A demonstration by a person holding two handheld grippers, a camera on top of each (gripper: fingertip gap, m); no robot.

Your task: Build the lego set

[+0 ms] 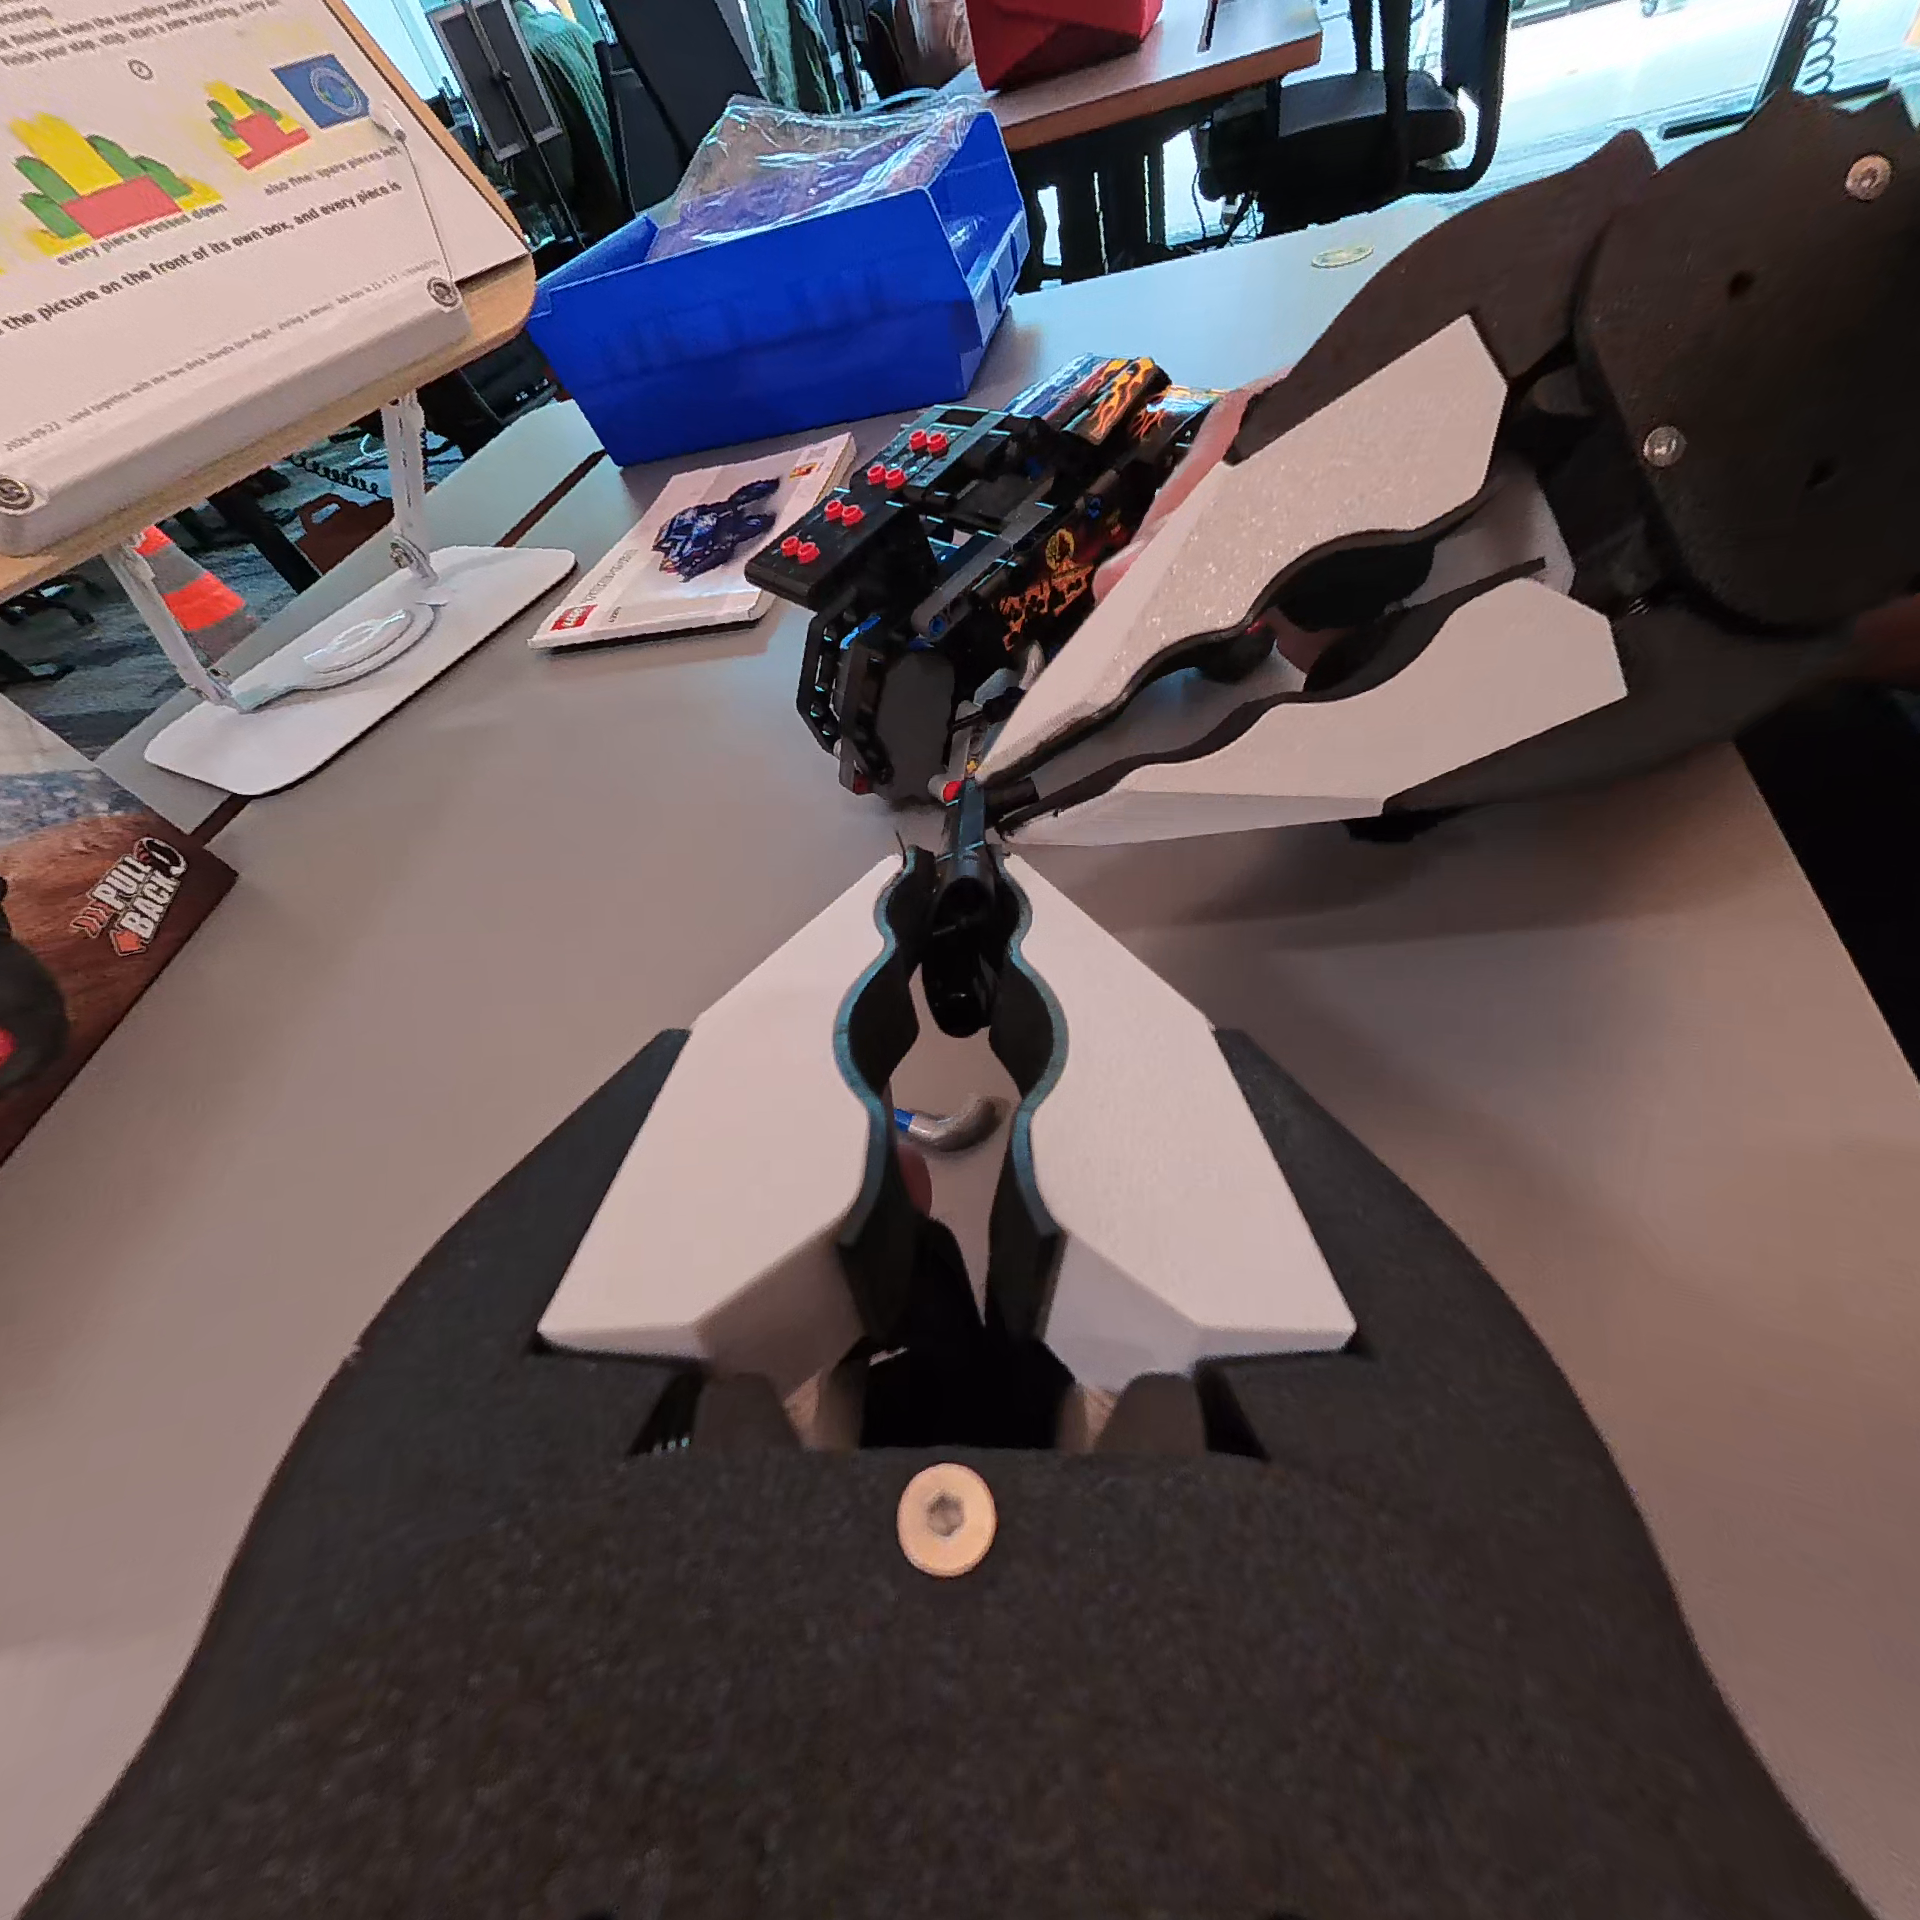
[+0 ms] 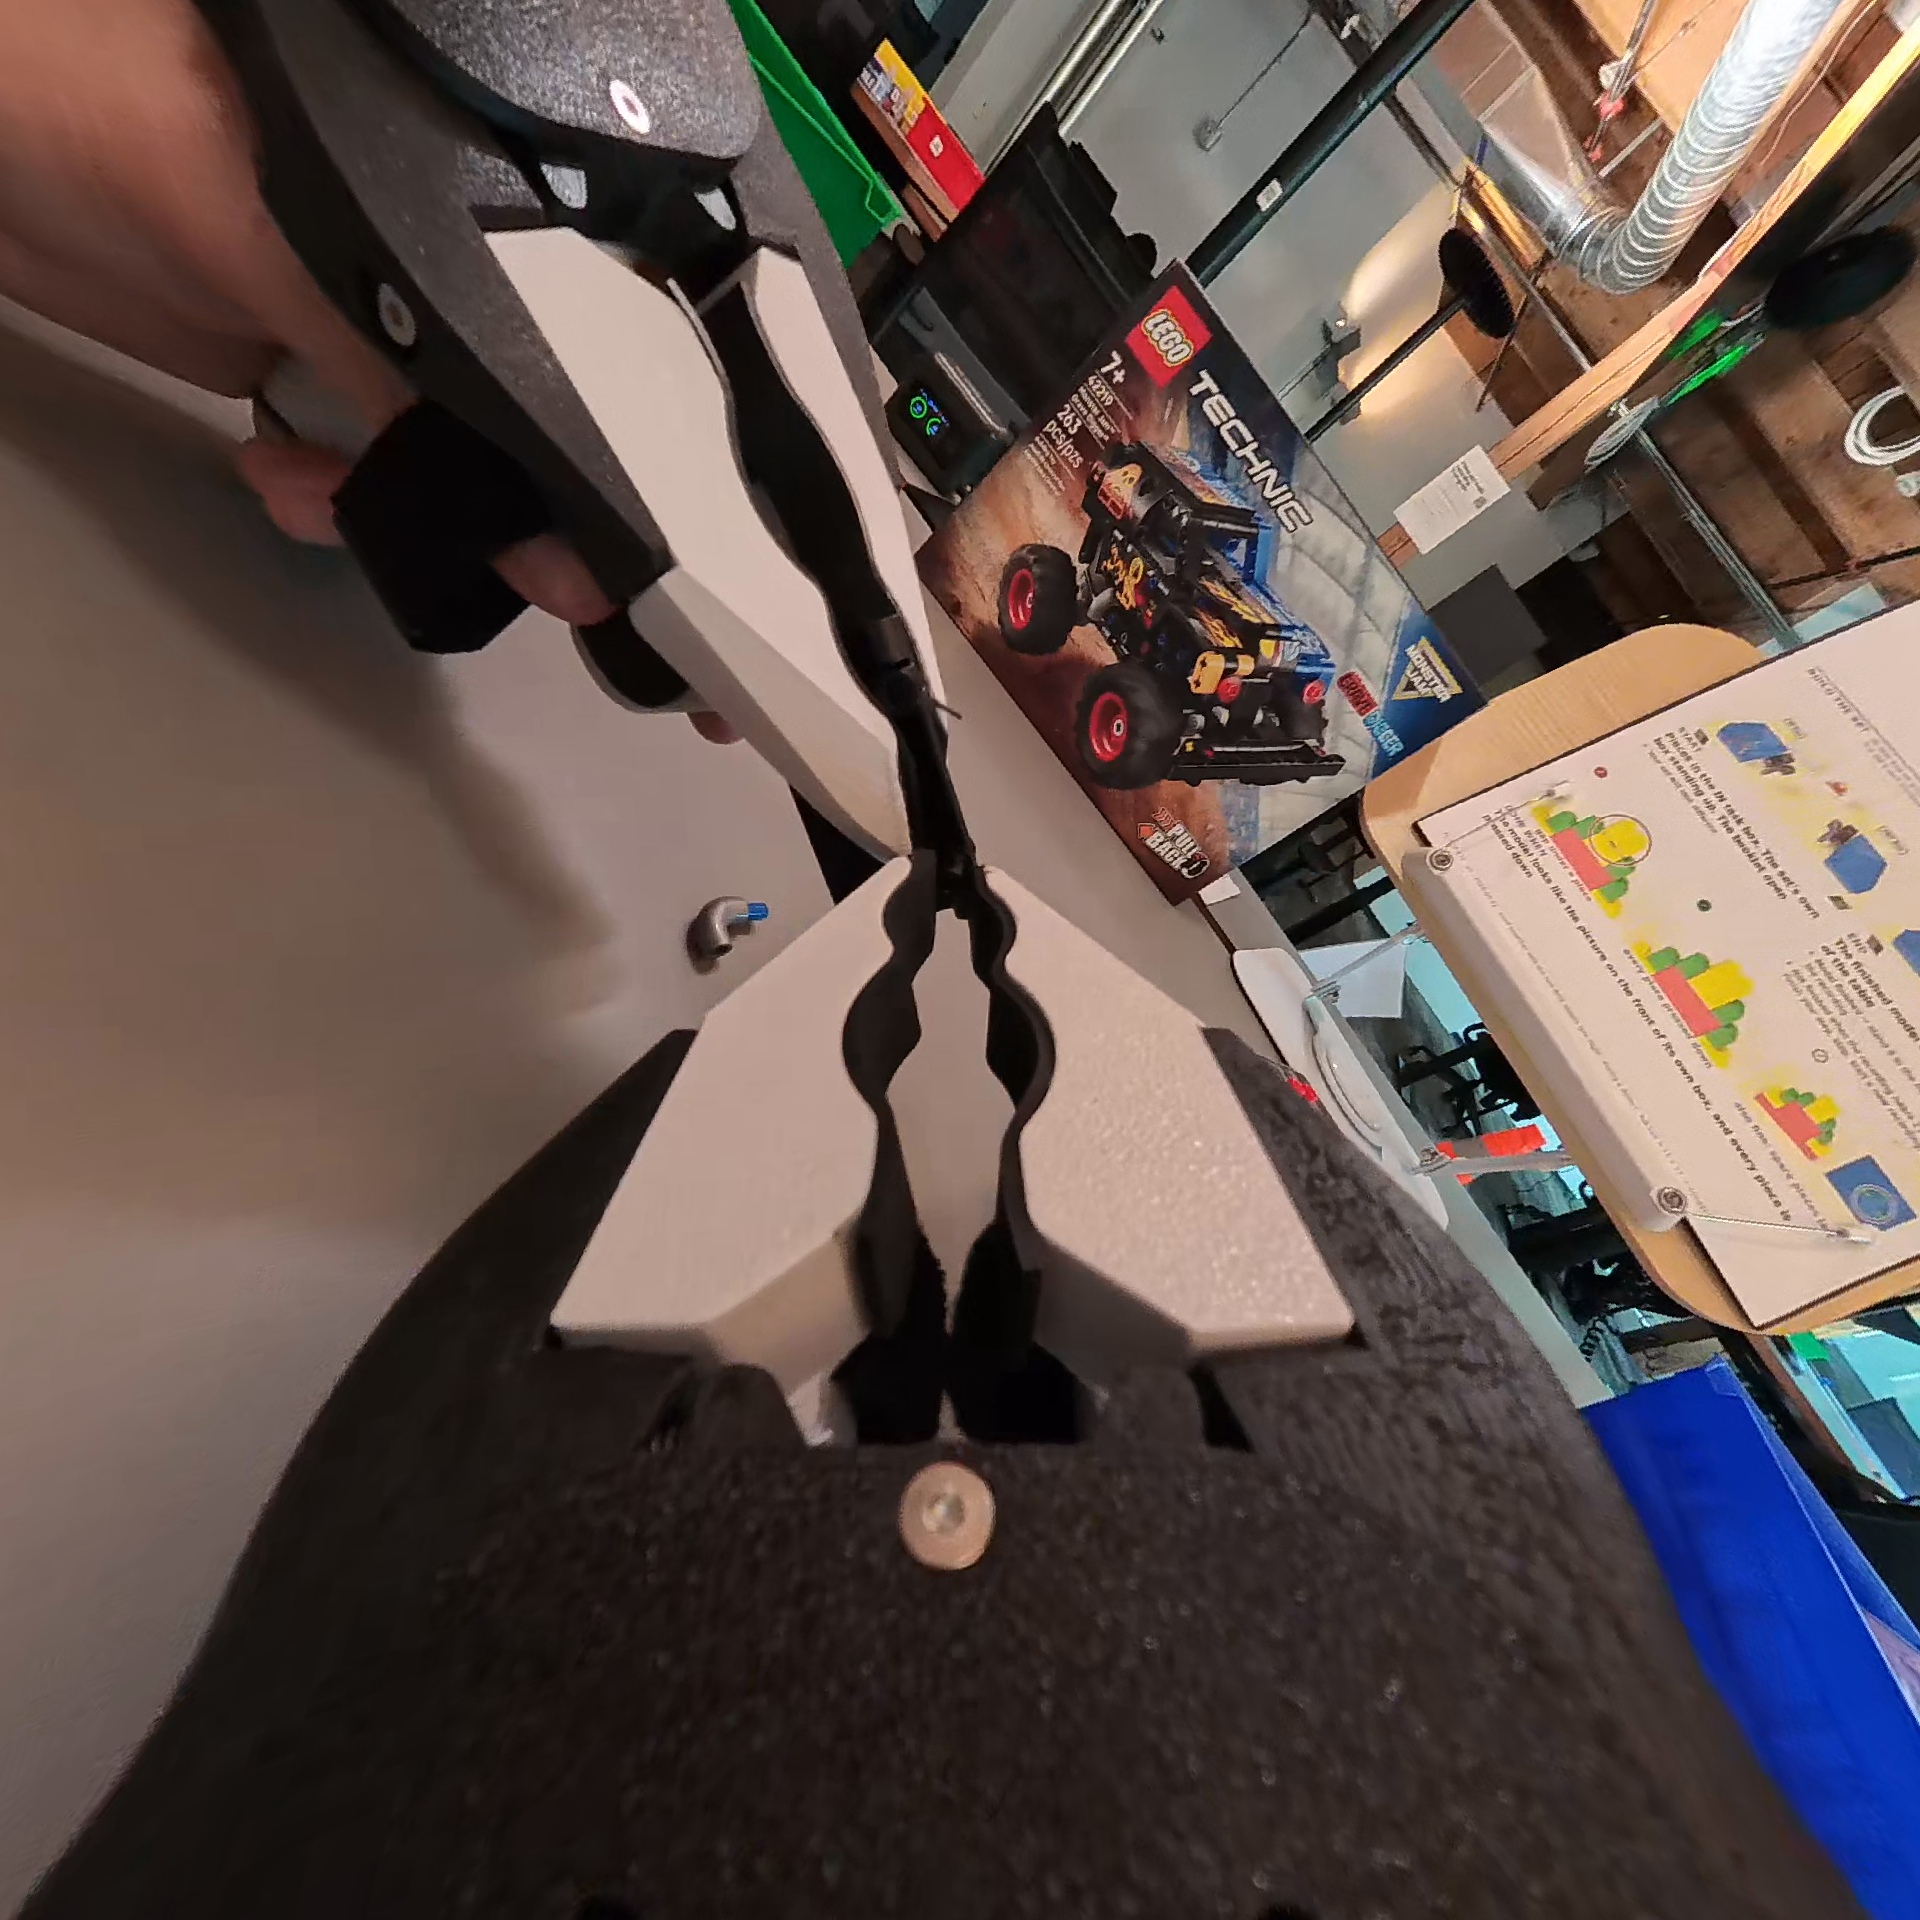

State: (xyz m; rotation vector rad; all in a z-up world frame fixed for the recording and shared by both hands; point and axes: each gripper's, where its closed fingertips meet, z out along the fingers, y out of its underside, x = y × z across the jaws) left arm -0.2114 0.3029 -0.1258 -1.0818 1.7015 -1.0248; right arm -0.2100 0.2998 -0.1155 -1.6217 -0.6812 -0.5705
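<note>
My left gripper (image 1: 956, 873) is shut on a slim black toy building piece (image 1: 961, 966). My right gripper (image 1: 995, 798) reaches in from the right and pinches the far end of the same piece. In the right wrist view, my right gripper (image 2: 948, 873) is shut on the black piece (image 2: 928, 769), tip to tip with the left gripper (image 2: 914, 774), which a hand (image 2: 156, 229) holds. A partly built black toy truck with flame stickers (image 1: 987, 540) lies on the grey table (image 1: 520, 987) just behind the tips. A small grey elbow piece with a blue pin (image 1: 951, 1122) lies on the table under the left fingers, and shows again in the right wrist view (image 2: 722, 930).
A blue bin with a plastic bag (image 1: 790, 301) stands at the back. A booklet (image 1: 696, 551) lies beside the truck. An instruction board on a white stand (image 1: 208, 260) is at the left. The toy set's box (image 2: 1195, 623) lies near the table's left edge. My two grippers' fingertips are within a few centimetres of each other.
</note>
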